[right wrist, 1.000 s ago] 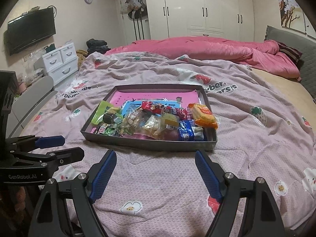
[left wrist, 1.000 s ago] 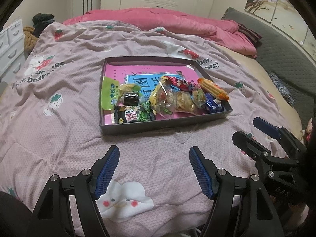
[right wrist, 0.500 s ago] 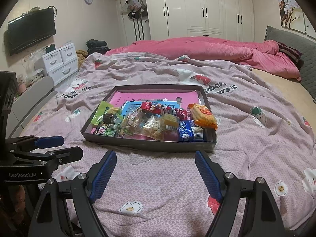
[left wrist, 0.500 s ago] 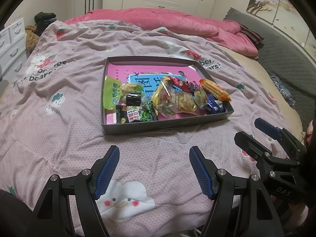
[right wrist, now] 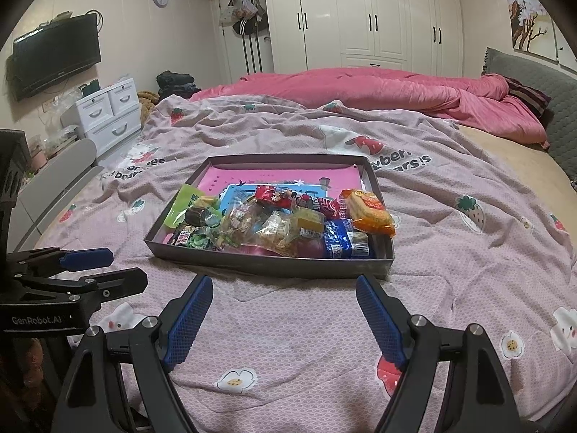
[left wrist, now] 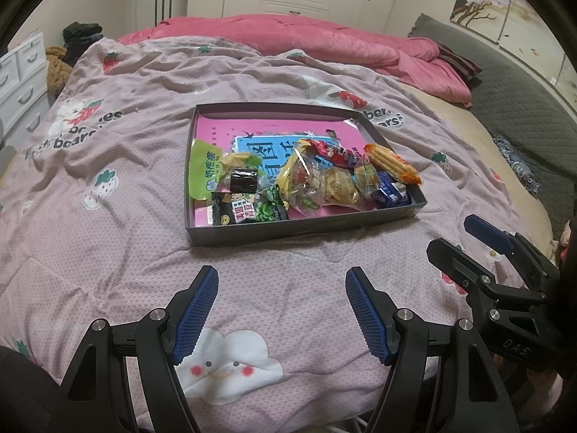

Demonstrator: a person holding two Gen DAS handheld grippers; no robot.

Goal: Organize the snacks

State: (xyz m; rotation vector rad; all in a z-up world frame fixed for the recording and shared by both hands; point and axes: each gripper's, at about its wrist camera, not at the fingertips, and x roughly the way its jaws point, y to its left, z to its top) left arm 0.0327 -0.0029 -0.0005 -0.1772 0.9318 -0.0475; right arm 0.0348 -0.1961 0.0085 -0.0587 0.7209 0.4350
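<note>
A shallow grey tray (left wrist: 303, 231) (right wrist: 267, 260) with a pink sheet on its floor lies on the bed. Several snack packets are heaped in its near half: a green pouch (left wrist: 205, 173), a black and green packet (left wrist: 249, 209), a clear bag (left wrist: 317, 184) (right wrist: 274, 229), a red wrapper (right wrist: 295, 198), an orange biscuit pack (left wrist: 391, 163) (right wrist: 369, 211) and a blue packet (right wrist: 342, 240). My left gripper (left wrist: 281, 310) hovers open over the quilt, short of the tray. My right gripper (right wrist: 285, 319) is open too, near the tray's front wall. Both are empty.
The pink-grey printed quilt (left wrist: 108, 245) covers the bed, with a crumpled pink duvet (right wrist: 378, 90) at the far end. White drawers (right wrist: 104, 115) and a wall TV (right wrist: 56, 54) stand to the left. A grey headboard (left wrist: 512, 86) runs along the right.
</note>
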